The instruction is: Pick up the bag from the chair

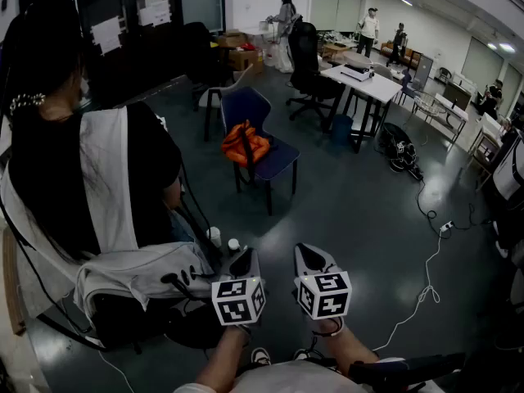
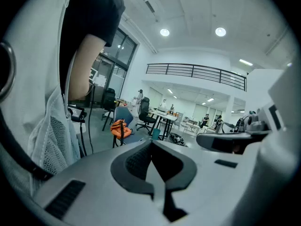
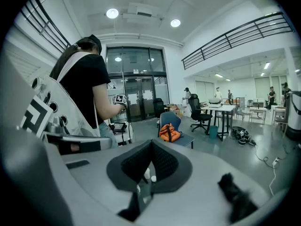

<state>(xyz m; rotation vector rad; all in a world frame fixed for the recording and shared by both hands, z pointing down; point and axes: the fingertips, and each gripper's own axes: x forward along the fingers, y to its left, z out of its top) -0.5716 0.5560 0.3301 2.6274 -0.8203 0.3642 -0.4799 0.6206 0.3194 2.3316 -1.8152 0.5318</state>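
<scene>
One orange bag (image 1: 244,146) lay on the seat of one blue chair (image 1: 247,106), close to the backrest, with a black strap across it. Whether it was zipped could not be told, nor what was inside it. Two grippers were held side by side on the near side of the chair, well short of it, and each carried one marker cube. The left gripper (image 1: 244,260) had its jaws pressed together with nothing between them. The right gripper (image 1: 309,256) likewise had its jaws closed on nothing. Both pointed toward the chair and were well apart from the bag. One person (image 1: 90,178) in a black shirt and a white vest was to the near left of the chair. Behind the chair to the right stood one black office chair (image 1: 305,56). Right of the chair was one white table (image 1: 364,84) with a single flat box-like item on top. One teal bin (image 1: 341,128) stood under that table on the side facing the chair, and its contents were hidden. A few cardboard boxes (image 1: 241,56) sat far behind the chair, too small to count or to see into. Three people (image 1: 370,27) stood farther behind the chair. One white power strip (image 1: 446,226) lay on the floor (image 1: 344,203) well to the chair's right.
</scene>
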